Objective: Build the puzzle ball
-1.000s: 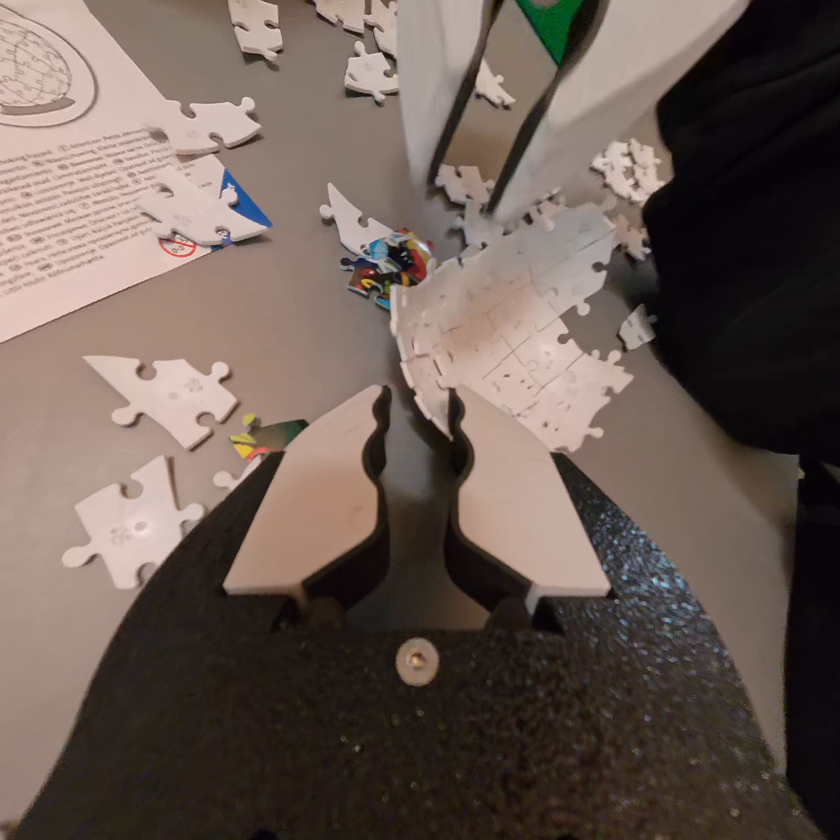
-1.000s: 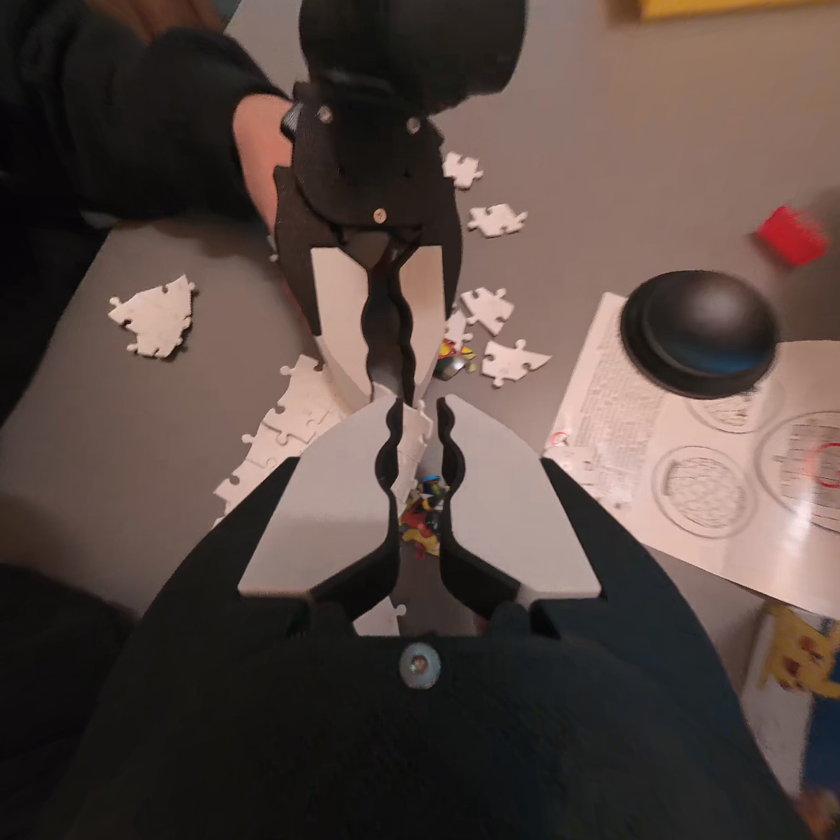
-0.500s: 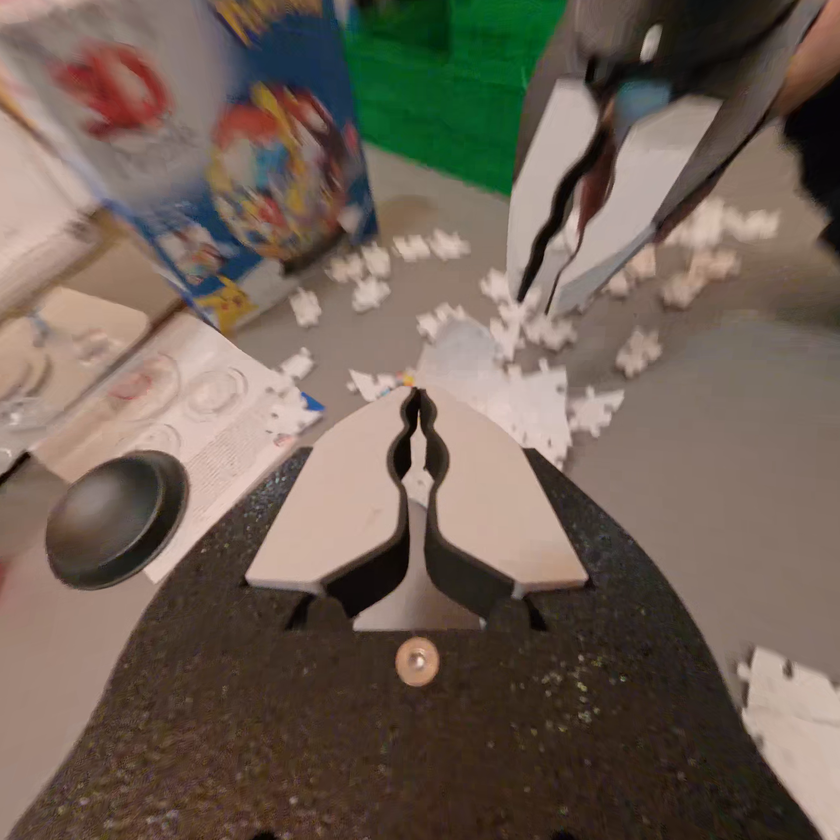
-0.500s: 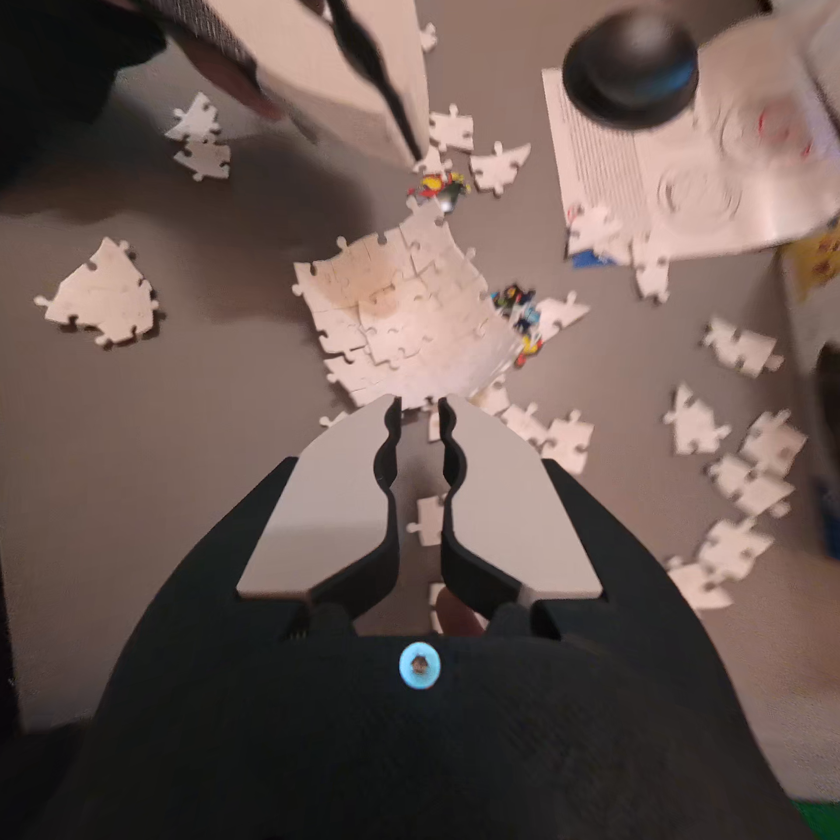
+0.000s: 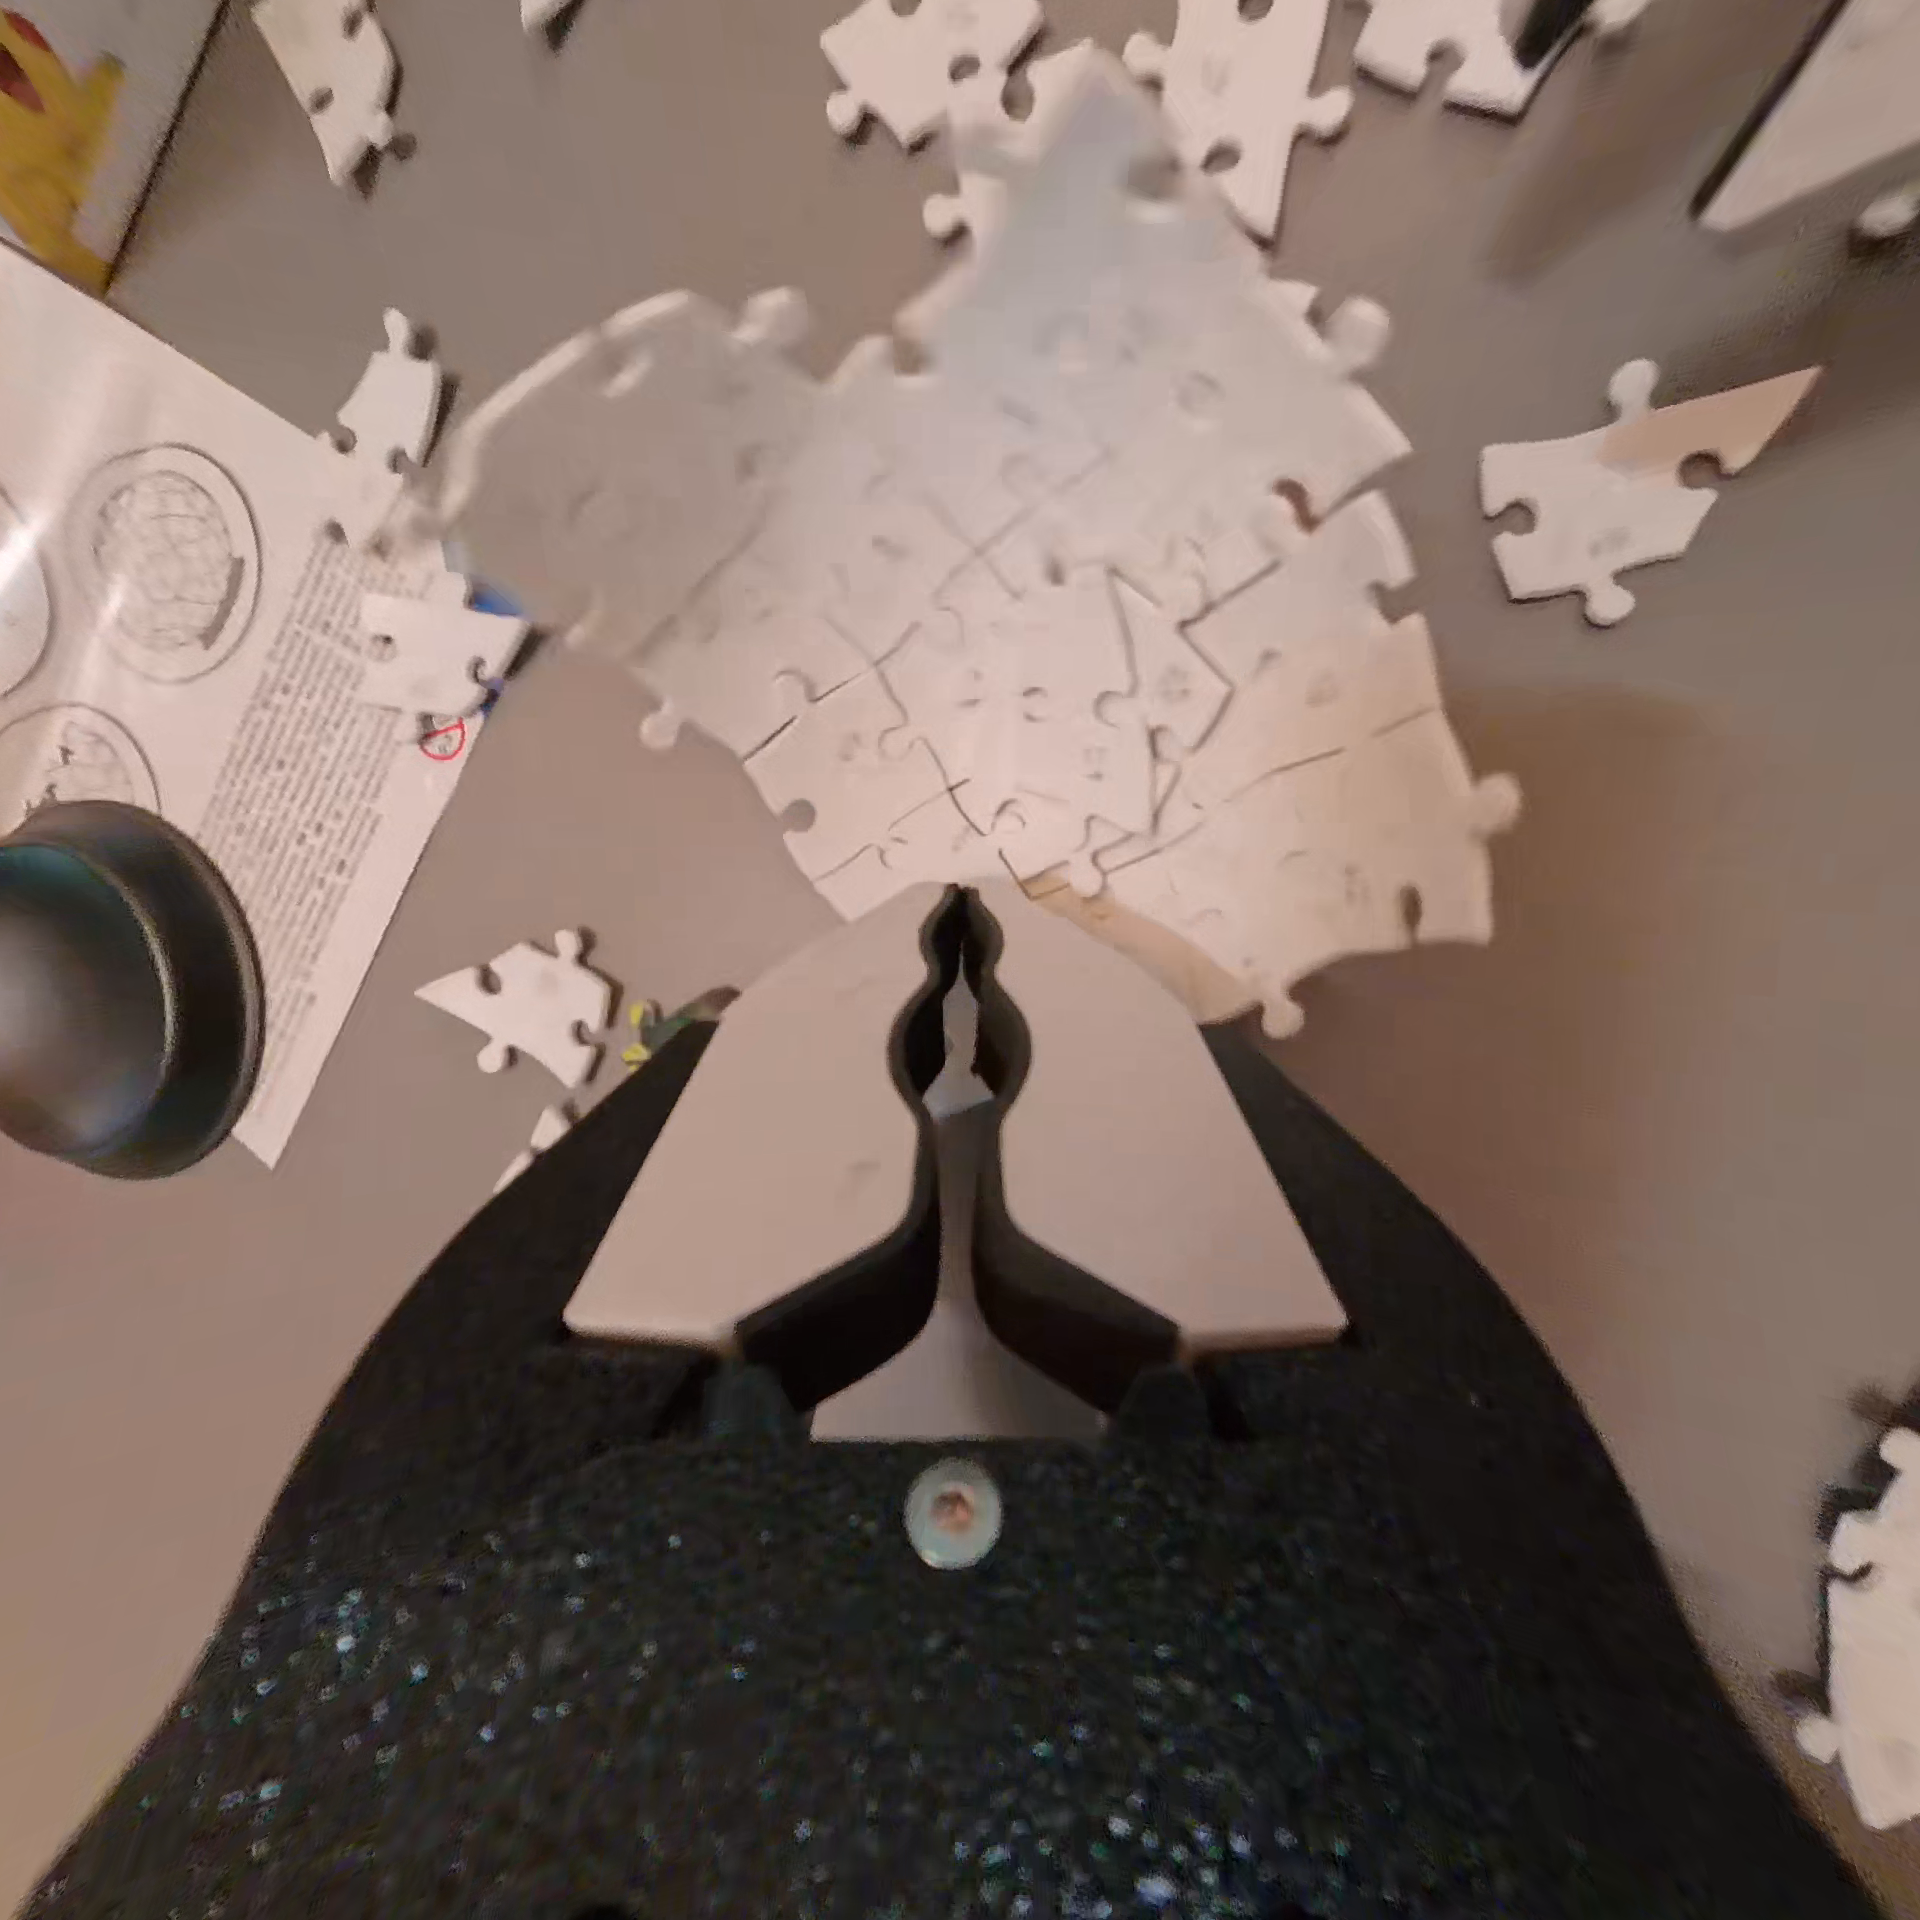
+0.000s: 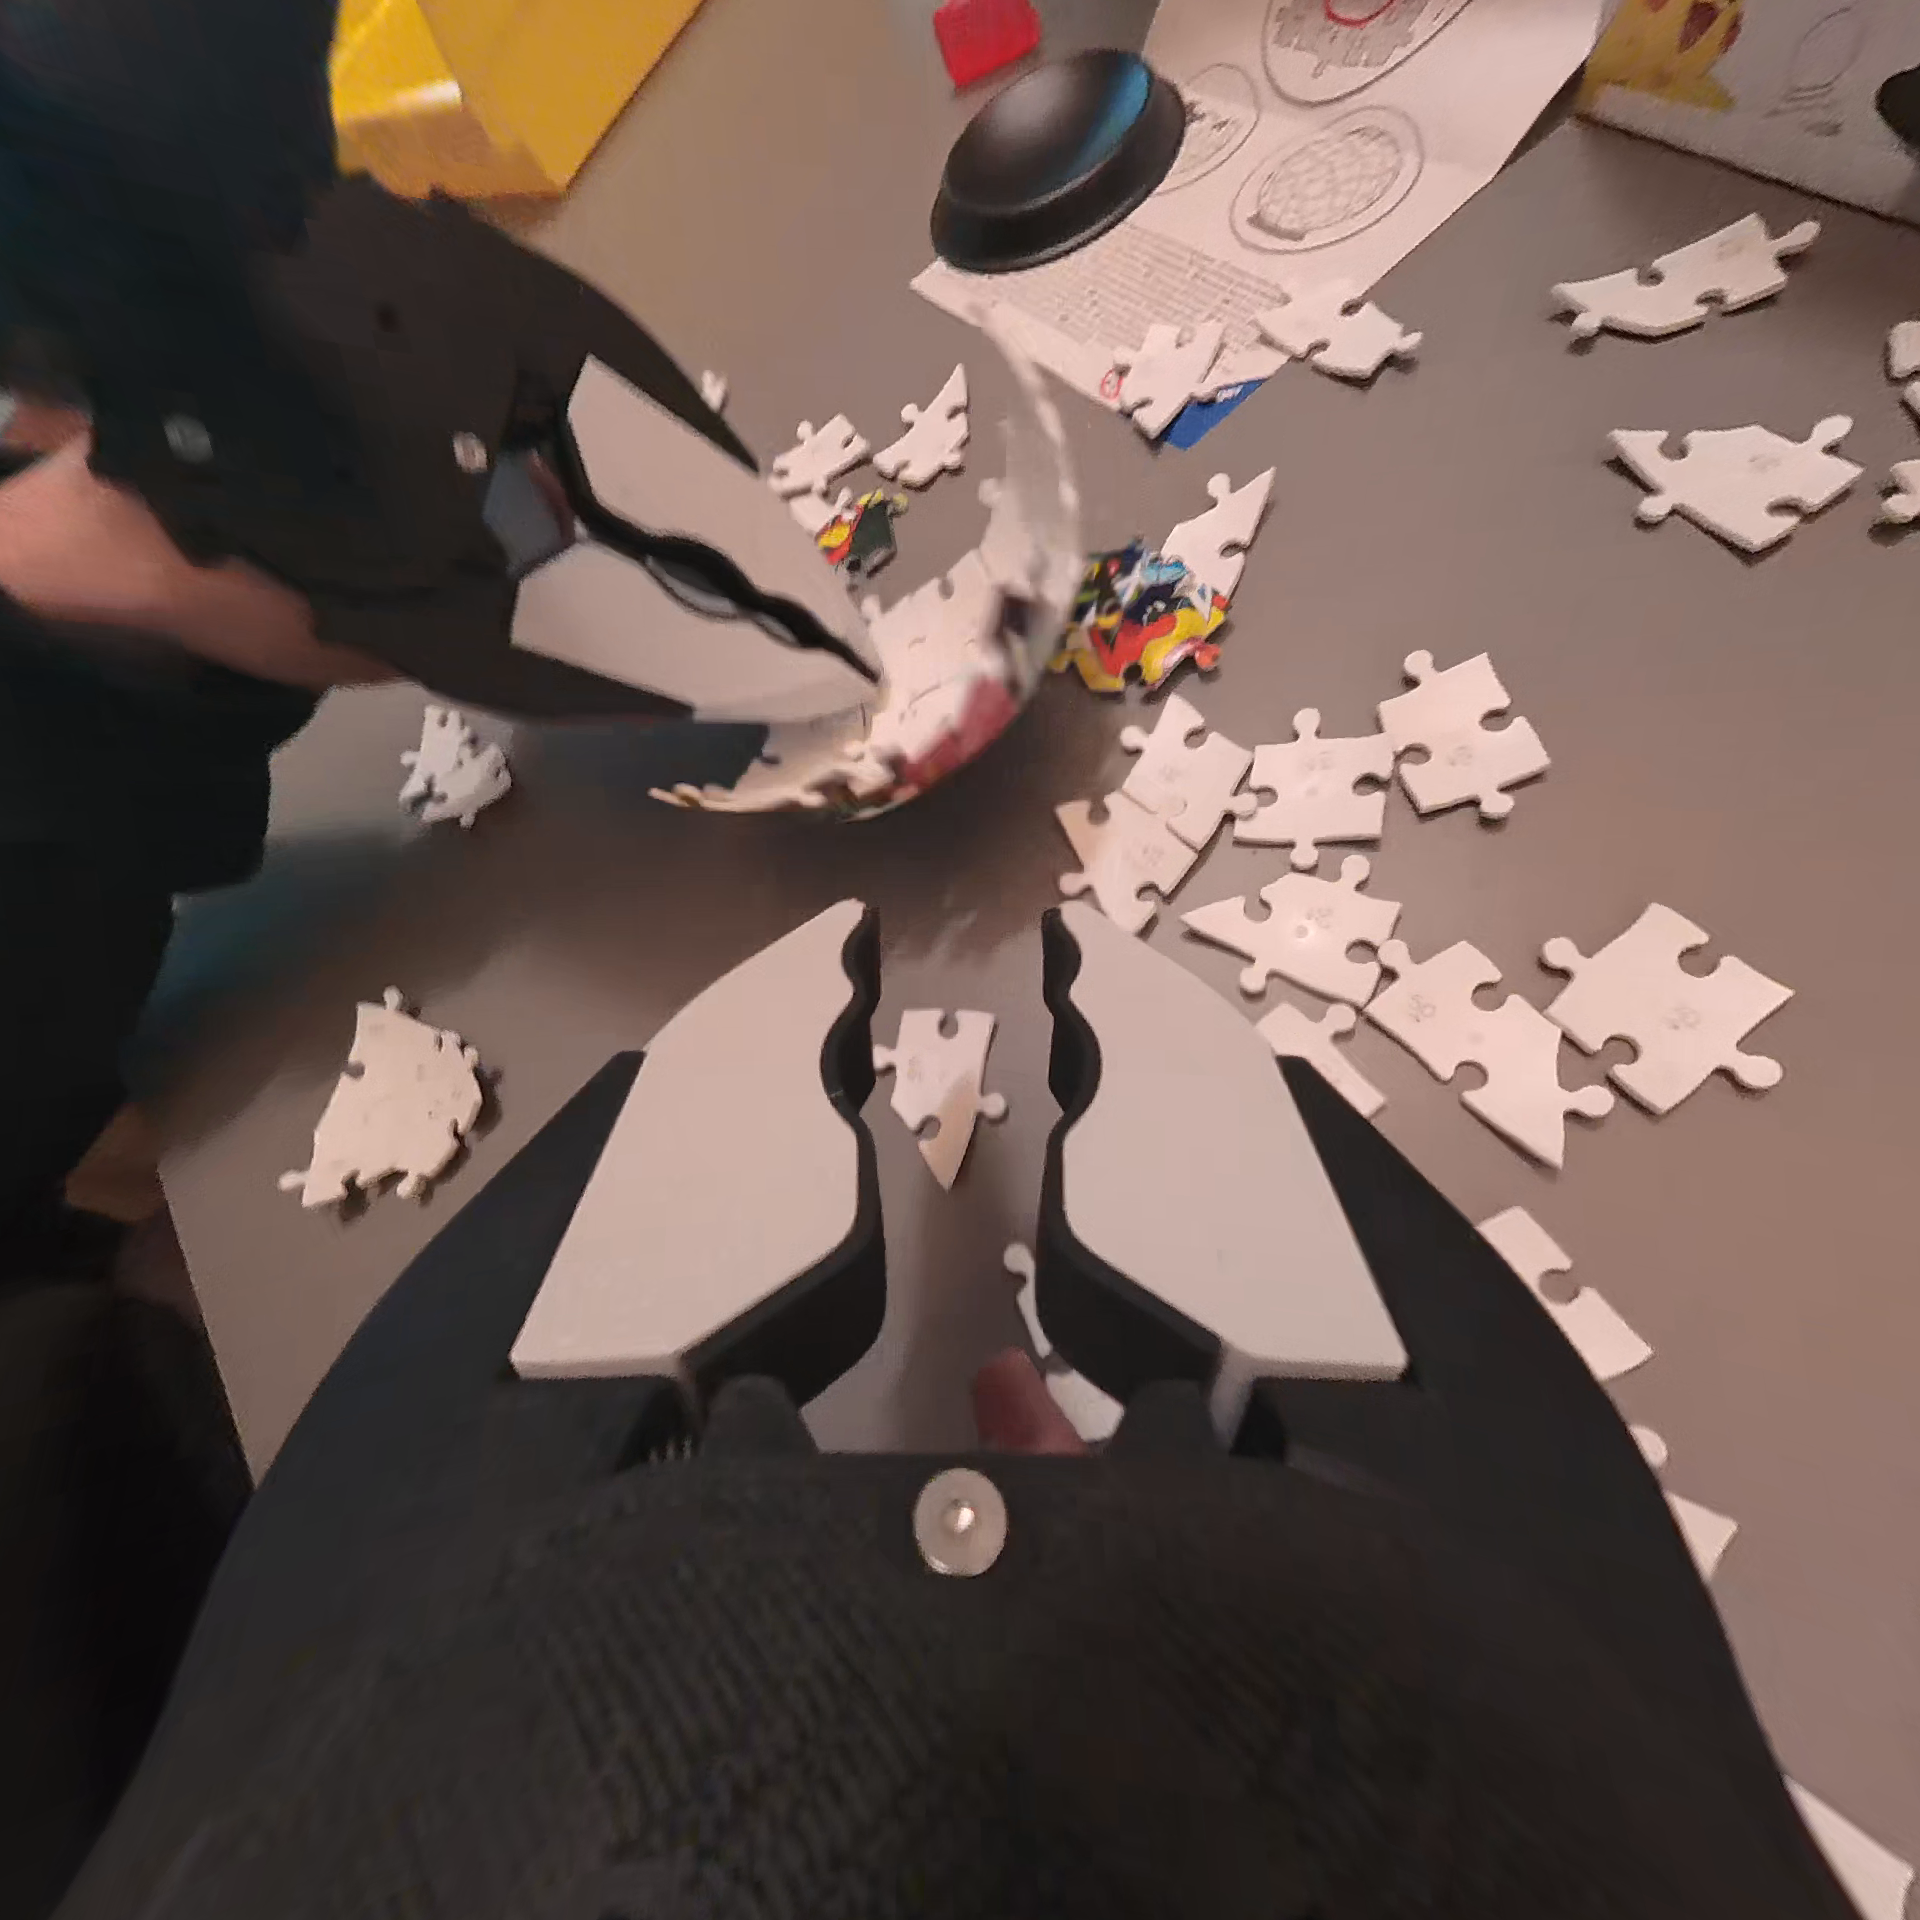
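Note:
My left gripper (image 5: pixel 958 902) is shut on the near edge of a curved, assembled section of white-backed puzzle pieces (image 5: pixel 1039 623). In the right wrist view the same gripper (image 6: pixel 864 667) pinches that shell (image 6: pixel 956 665) and holds it tilted, with its lower rim near the grey table (image 6: pixel 727 156). The shell's printed outer side shows red. My right gripper (image 6: pixel 958 925) is open and holds nothing. It hangs over the table short of the shell. A single loose white piece (image 6: pixel 940 1081) lies on the table below, between its fingers and untouched.
Loose white pieces (image 6: pixel 1320 779) lie scattered to the right, with colourful face-up pieces (image 6: pixel 1138 613) behind the shell. A black dome-shaped stand (image 6: pixel 1055 156) sits on a printed sheet (image 6: pixel 1351 135). A yellow box (image 6: pixel 499 94) is at the far left. A person's hand and dark sleeve (image 6: pixel 156 582) are at the left. The grippers' ends are close to 11 centimeters from one another.
My left gripper went from open beside the shell's edge to shut on it, and the shell now stands tilted. My right gripper drew back from the shell and opened wider.

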